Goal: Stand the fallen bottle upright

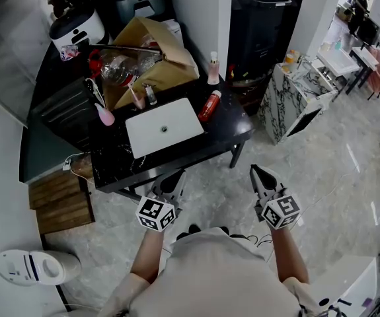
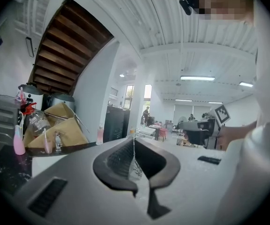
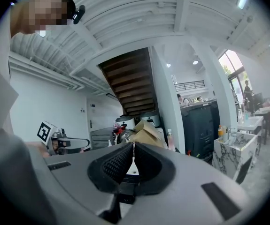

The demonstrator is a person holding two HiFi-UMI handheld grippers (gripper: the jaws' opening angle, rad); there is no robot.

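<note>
In the head view a red bottle [image 1: 209, 105] lies on its side on the black counter [image 1: 232, 129], just right of the white sink basin [image 1: 163, 129]. A pink bottle [image 1: 213, 68] stands upright behind it. Both grippers are held low in front of the counter, well short of the red bottle. My left gripper [image 1: 174, 178] is shut with nothing in it; its jaws meet in the left gripper view [image 2: 134, 143]. My right gripper [image 1: 258, 174] is likewise shut and empty [image 3: 134, 147].
An open cardboard box [image 1: 153, 51] with a clear plastic bottle sits behind the sink. Another pink bottle [image 1: 104, 115] leans at the sink's left. A marble-patterned cabinet [image 1: 295, 98] stands to the right, wooden steps [image 1: 61, 200] to the left.
</note>
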